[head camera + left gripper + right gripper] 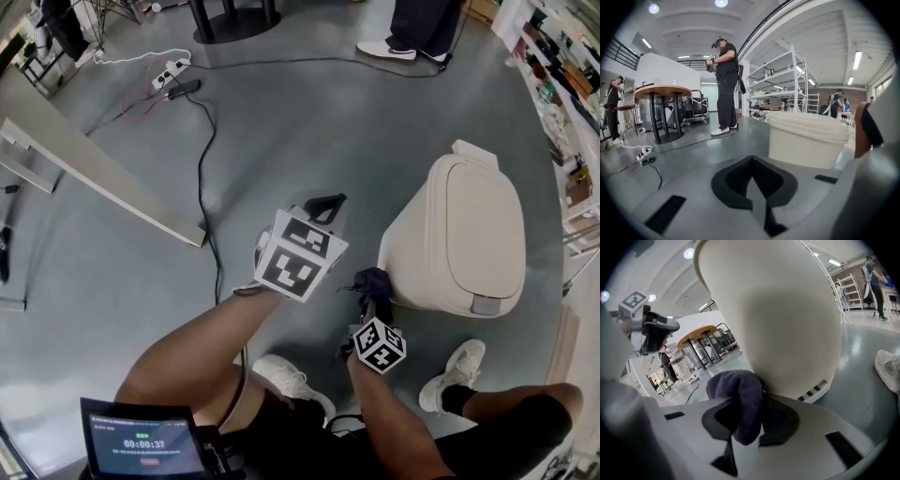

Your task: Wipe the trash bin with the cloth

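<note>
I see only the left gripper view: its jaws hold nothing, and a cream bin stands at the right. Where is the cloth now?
Observer: The right gripper is shut on the dark cloth.
Operator: Does the cloth touch the bin?
Observer: Yes. In the right gripper view it presses on the lower side wall of the trash bin.
Operator: And my left gripper, is it at the bin?
Observer: No. The head view shows the left gripper apart from the bin, to its left.
</note>
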Available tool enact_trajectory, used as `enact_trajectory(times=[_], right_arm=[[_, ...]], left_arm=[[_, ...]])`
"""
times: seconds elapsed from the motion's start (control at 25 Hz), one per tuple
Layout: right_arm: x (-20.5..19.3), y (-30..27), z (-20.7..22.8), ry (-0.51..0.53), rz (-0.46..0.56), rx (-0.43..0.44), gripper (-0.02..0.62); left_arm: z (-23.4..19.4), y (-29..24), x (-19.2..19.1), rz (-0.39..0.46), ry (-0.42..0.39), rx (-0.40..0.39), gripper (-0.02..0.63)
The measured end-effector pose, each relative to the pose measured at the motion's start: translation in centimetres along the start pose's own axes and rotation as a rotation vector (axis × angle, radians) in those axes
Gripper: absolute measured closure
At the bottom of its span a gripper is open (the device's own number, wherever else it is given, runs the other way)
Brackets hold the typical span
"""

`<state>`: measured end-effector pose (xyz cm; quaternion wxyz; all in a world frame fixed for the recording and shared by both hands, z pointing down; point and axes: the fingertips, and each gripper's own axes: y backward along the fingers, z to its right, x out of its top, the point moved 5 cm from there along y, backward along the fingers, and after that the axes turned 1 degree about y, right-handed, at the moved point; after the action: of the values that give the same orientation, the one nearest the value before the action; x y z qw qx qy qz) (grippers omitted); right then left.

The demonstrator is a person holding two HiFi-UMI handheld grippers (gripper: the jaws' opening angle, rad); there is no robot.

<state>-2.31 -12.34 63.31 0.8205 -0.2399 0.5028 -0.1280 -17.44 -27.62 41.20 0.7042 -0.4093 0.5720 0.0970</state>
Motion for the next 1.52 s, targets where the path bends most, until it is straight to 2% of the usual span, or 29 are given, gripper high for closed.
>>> enact_trajectory(times=[0.2, 0.32, 0.44, 0.72, 0.92, 1.04, 1.24, 1.52], right_arm=[[-1.0, 0.0, 0.8, 0.004, -0.034, -0.013, 0.506], [-0.1, 0.6, -0.1, -0.009, -0.024, 0.006, 0.506], [2.6, 1.5, -2.1, -0.025, 0.031, 0.046, 0.506], [9.2, 4.1, -6.2, -0.060, 0.204, 0.119, 0.506], [11.8, 4.2, -8.3, -0.122, 0.279, 0.162, 0.506], [13.3, 4.8, -8.4, -0.149, 0.315, 0.163, 0.506], [12.4, 3.1, -8.8, -0.173, 0.353, 0.147, 0.506], [11.6, 2.5, -7.9, -0.193, 0.323, 0.100, 0.506]], left_arm=[[0.3, -0.3, -0.1, -0.010, -0.016, -0.012, 0.609], [0.2, -0.5, 0.0, -0.012, -0.013, -0.011, 0.609], [0.1, -0.8, 0.6, -0.014, 0.021, -0.015, 0.609], [-0.2, -1.3, 1.5, 0.025, 0.012, -0.049, 0.609], [-0.1, -1.7, 1.3, 0.019, -0.072, -0.061, 0.609], [0.4, -1.8, 1.4, 0.012, -0.082, -0.062, 0.609], [-0.9, -2.5, -0.5, 0.020, -0.085, -0.062, 0.609], [-1.0, -2.5, -0.5, 0.006, -0.082, -0.060, 0.609]])
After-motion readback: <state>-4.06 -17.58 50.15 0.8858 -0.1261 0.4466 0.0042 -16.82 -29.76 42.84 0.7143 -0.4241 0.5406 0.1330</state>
